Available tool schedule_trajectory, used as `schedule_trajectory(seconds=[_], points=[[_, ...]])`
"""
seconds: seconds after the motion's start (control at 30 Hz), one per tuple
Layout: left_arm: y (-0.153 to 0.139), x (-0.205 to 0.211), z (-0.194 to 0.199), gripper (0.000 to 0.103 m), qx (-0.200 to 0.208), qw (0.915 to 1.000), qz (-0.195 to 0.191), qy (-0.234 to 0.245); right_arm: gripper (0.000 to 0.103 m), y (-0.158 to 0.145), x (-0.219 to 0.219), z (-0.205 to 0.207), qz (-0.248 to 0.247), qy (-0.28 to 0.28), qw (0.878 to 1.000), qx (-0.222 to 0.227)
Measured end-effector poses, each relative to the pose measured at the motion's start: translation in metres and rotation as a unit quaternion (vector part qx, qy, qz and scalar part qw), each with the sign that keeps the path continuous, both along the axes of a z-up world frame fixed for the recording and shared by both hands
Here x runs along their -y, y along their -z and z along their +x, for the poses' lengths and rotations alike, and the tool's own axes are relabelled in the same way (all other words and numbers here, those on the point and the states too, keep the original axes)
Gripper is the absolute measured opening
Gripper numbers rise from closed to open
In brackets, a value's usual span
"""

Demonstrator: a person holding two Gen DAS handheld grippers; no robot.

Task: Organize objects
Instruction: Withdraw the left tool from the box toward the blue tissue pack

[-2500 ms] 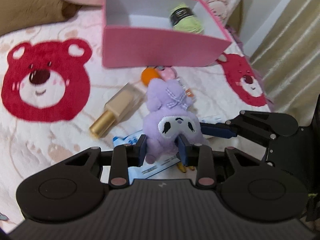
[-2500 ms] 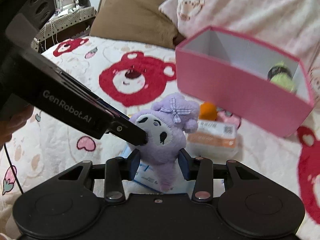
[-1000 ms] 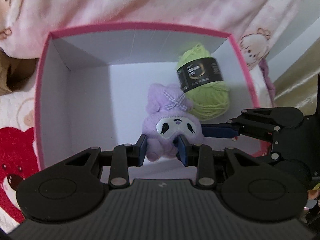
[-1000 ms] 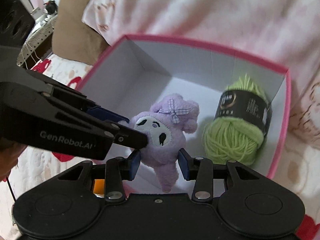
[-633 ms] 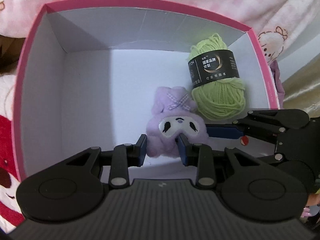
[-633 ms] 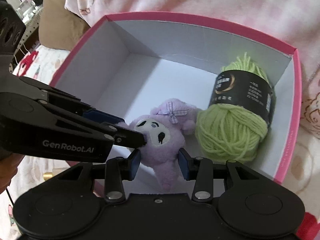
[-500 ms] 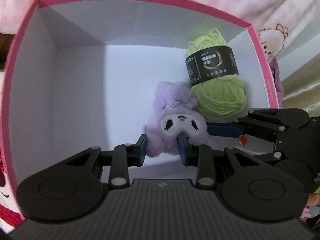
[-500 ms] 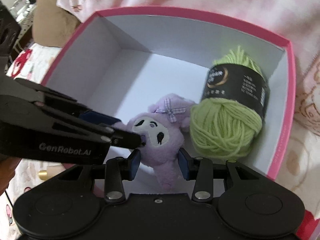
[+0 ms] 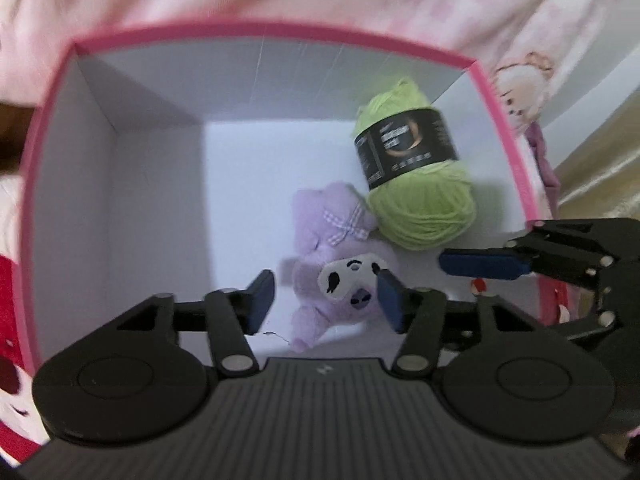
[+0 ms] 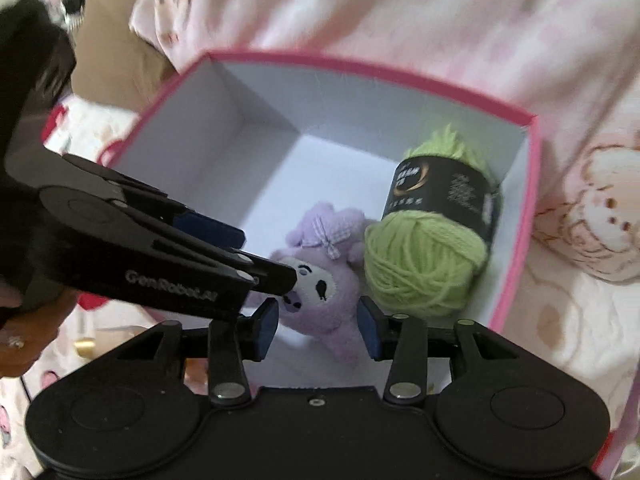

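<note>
A purple plush toy [image 9: 332, 264] with a checked bow lies on the white floor of the pink box [image 9: 48, 128], touching a green yarn ball [image 9: 420, 184] with a black label. My left gripper [image 9: 326, 300] is open, its blue pads apart on either side of the plush. My right gripper [image 10: 318, 326] is open too, its pads clear of the plush [image 10: 324, 276]. The yarn [image 10: 428, 256] sits at the box's [image 10: 516, 216] right wall. The right gripper's fingers [image 9: 480, 265] reach in from the right in the left wrist view.
The box stands on a bed against a pink blanket [image 10: 400, 12]. A brown pillow [image 10: 112, 64] lies to the left. A gold-capped bottle [image 10: 84, 345] lies on the sheet outside the box. A curtain [image 9: 600, 168] hangs at the right.
Both grippers carried the plush from the bed into the box, lowered it beside the yarn, then opened and let it go; it now lies on the box floor.
</note>
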State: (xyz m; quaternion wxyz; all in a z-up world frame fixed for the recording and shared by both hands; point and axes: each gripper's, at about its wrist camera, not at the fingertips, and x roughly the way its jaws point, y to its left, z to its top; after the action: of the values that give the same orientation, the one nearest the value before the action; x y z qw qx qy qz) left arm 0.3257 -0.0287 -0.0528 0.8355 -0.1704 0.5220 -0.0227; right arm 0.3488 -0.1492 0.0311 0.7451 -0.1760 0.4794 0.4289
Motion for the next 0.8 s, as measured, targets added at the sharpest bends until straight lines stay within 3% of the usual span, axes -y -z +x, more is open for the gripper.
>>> schedule_trajectory(seconds=[0.07,0.23,0.47,0.8], points=[[-0.013,0.001,-0.008,0.061,0.01,0.9998,0.006,0.016,0.052,-0.01,0.012,-0.002,0.014,0.007,1.0,0.006],[-0.041,0.011,-0.03,0.063,0.021,0.9966,0.064,0.047,0.053,-0.036,0.032,-0.014,0.051,0.04,0.998,0.013],[-0.092,0.01,-0.072,0.068,0.06,0.9943,0.06,0.065,0.06,-0.071,0.057,-0.043,0.053,0.053,0.996,0.043],[-0.146,0.002,-0.129,0.074,0.069,0.9916,0.079,0.075,0.068,-0.109,0.073,-0.092,0.063,0.055,0.995,0.061]])
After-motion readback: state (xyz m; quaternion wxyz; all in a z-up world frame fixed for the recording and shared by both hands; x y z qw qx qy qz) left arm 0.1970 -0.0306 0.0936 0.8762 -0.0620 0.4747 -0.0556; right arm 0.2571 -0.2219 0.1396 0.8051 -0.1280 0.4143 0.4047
